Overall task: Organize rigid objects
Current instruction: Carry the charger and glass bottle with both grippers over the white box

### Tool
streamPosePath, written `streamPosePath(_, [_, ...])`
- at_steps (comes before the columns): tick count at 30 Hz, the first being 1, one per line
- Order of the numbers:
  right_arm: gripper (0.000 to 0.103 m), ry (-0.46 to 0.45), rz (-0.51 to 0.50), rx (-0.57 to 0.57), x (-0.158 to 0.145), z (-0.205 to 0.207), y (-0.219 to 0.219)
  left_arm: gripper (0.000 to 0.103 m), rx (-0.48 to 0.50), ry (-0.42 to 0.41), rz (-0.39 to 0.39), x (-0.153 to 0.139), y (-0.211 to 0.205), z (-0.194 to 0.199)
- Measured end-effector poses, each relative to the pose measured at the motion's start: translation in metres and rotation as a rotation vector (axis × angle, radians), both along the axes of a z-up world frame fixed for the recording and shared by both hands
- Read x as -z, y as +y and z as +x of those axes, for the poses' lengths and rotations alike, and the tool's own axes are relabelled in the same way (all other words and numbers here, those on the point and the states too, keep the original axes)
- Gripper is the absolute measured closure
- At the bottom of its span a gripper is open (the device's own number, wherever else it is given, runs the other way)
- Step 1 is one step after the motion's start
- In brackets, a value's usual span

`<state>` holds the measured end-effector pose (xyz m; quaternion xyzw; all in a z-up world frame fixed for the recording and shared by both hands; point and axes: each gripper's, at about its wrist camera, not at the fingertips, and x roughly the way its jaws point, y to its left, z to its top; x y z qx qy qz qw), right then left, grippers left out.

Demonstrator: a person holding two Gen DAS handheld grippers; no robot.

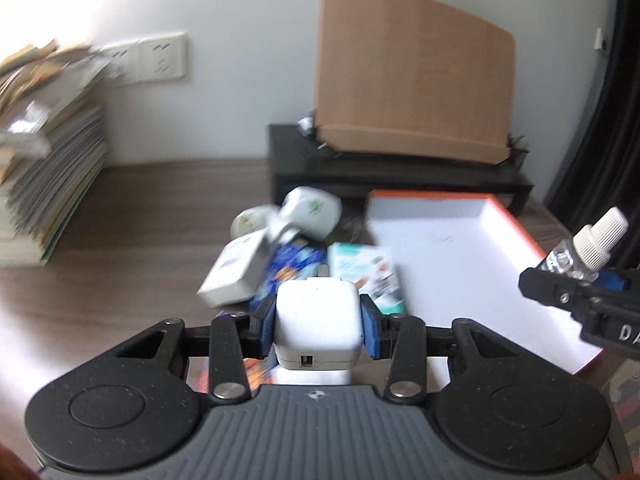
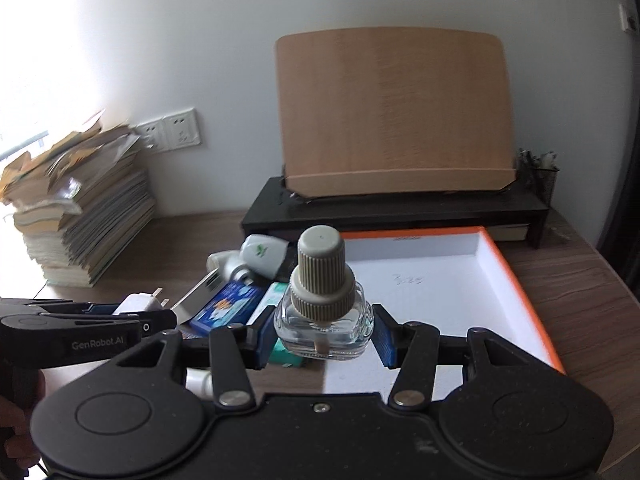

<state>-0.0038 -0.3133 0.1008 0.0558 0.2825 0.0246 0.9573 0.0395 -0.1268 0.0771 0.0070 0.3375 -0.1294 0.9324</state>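
My left gripper (image 1: 319, 322) is shut on a white USB charger cube (image 1: 318, 320) and holds it above the pile of small items. It also shows at the left of the right wrist view (image 2: 144, 312). My right gripper (image 2: 323, 334) is shut on a clear glass bottle (image 2: 323, 320) with a ribbed beige cap, held over the near left edge of the white tray with an orange rim (image 2: 520, 280). The bottle also shows in the left wrist view (image 1: 588, 252), over the tray (image 1: 460, 264).
A pile lies left of the tray: white plug-in devices (image 2: 262, 254), a blue box (image 2: 228, 306), a teal box (image 1: 360, 270), a white box (image 1: 236, 270). Behind stand a black shelf (image 2: 400, 208) with a wooden board (image 2: 392, 112). Stacked books (image 2: 80, 216) sit far left.
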Motion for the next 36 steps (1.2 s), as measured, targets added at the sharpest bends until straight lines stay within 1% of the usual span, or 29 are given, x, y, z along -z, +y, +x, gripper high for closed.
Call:
streamPosePath(4, [0.043,-0.016,-0.001,0.039,-0.012,0.004,-0.031,0.061,0.047,-0.014,-0.004,-0.017,-0.035,0.013])
streamPosePath(7, [0.043,-0.030,-0.009,0.062,-0.019,0.007,-0.053,0.061,0.073,-0.011,-0.023,-0.026,-0.060,0.026])
streamPosePath(12, [0.043,-0.033,-0.012,0.082,-0.022,0.018,-0.089,0.061,0.093,-0.012,-0.035,-0.033,-0.096,0.044])
streamPosePath(17, [0.043,-0.019,-0.012,0.057,-0.018,0.036,-0.115,0.061,0.066,0.017,-0.045,-0.024,-0.120,0.057])
streamPosePath(20, [0.043,-0.003,-0.011,0.027,-0.012,0.050,-0.127,0.061,0.037,0.041,-0.053,-0.018,-0.129,0.066])
streamPosePath(23, [0.043,0.008,-0.004,-0.017,-0.005,0.064,-0.136,0.061,0.002,0.049,-0.045,-0.014,-0.138,0.074])
streamPosePath(32, [0.043,0.053,-0.020,-0.145,0.016,0.099,-0.149,0.061,-0.107,0.084,-0.031,-0.001,-0.157,0.086])
streamPosePath(36, [0.043,0.068,-0.012,-0.156,0.021,0.110,-0.151,0.061,-0.123,0.097,-0.016,0.003,-0.159,0.088])
